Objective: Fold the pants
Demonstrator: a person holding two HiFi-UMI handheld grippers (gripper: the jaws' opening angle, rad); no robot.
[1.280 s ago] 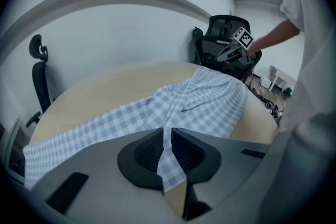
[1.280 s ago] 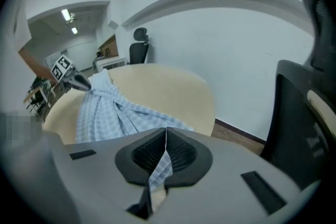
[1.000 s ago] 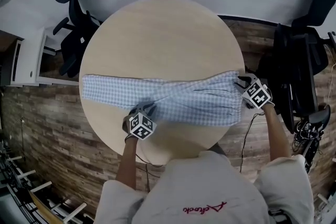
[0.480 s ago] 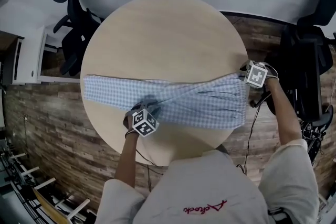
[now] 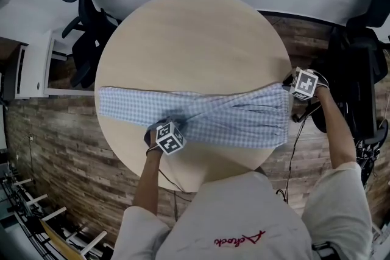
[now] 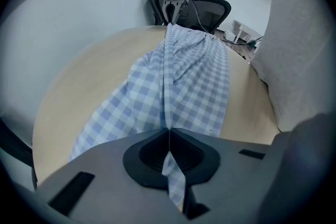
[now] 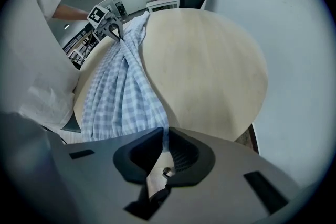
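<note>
Table edge behind person's torso

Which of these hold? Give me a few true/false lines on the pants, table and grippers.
1. The pants lie stretched across the round table. True.
2. The left gripper is open. False: it is shut on the pants' fabric.
3. The right gripper is empty. False: its jaws have just been closing and pinch the pants' wide end.
4. The pants are blue-and-white checked. True.
</note>
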